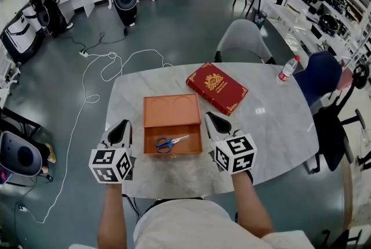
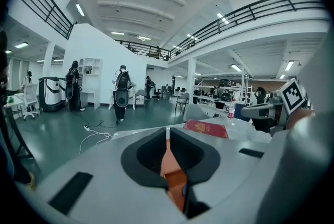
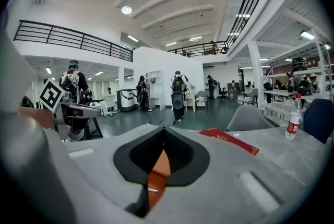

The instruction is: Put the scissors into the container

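Observation:
The scissors (image 1: pixel 170 142), blue-handled with their blades pointing right, lie inside the open orange container (image 1: pixel 186 130) at the table's near middle. Its lid (image 1: pixel 171 109) lies folded back flat behind it. My left gripper (image 1: pixel 123 125) rests just left of the container, jaws shut and empty. Just right of the container is my right gripper (image 1: pixel 210 116), also shut with nothing in it. In the left gripper view the left gripper (image 2: pixel 167 134) shows only a sliver of the orange container (image 2: pixel 172 171) between its closed jaws. The right gripper (image 3: pixel 164 137) shows the same thin orange strip.
A red book (image 1: pixel 217 87) lies diagonally behind the container to the right. A water bottle (image 1: pixel 288 68) stands at the far right edge of the marble table (image 1: pixel 272 120). A grey chair (image 1: pixel 243 39) and a blue chair (image 1: pixel 317 76) stand around the table.

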A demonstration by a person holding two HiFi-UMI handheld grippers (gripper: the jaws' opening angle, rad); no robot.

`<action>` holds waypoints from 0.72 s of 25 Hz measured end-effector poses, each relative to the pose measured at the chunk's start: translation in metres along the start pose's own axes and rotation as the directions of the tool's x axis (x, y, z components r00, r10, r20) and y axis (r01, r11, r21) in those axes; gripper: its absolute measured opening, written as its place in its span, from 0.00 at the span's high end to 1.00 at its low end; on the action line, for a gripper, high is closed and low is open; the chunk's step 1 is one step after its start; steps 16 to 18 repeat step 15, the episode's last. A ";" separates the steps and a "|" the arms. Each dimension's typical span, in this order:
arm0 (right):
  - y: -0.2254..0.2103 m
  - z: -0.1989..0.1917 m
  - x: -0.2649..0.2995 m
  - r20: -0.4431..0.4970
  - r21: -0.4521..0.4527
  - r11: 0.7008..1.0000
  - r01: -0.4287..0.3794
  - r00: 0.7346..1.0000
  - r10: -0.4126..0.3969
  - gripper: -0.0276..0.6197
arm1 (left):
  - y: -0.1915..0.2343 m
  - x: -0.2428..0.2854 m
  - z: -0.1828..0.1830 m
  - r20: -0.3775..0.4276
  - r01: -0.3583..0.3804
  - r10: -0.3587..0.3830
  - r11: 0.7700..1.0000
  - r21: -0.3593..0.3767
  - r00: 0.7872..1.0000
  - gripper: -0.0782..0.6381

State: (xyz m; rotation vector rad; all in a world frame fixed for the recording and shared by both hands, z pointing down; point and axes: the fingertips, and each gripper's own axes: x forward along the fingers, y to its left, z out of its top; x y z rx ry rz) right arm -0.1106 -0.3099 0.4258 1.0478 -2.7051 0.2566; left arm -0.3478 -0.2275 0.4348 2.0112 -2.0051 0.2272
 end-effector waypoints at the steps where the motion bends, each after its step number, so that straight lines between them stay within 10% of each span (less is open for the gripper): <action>1: 0.000 0.000 0.000 -0.001 -0.001 1.000 0.000 1.000 -0.001 0.95 | 0.000 0.000 0.000 0.001 0.001 -0.001 1.000 0.000 1.000 0.85; 18: 0.002 0.003 0.002 0.001 -0.009 1.000 0.001 1.000 -0.001 0.95 | -0.005 0.002 0.002 -0.004 0.017 -0.017 1.000 -0.001 1.000 0.85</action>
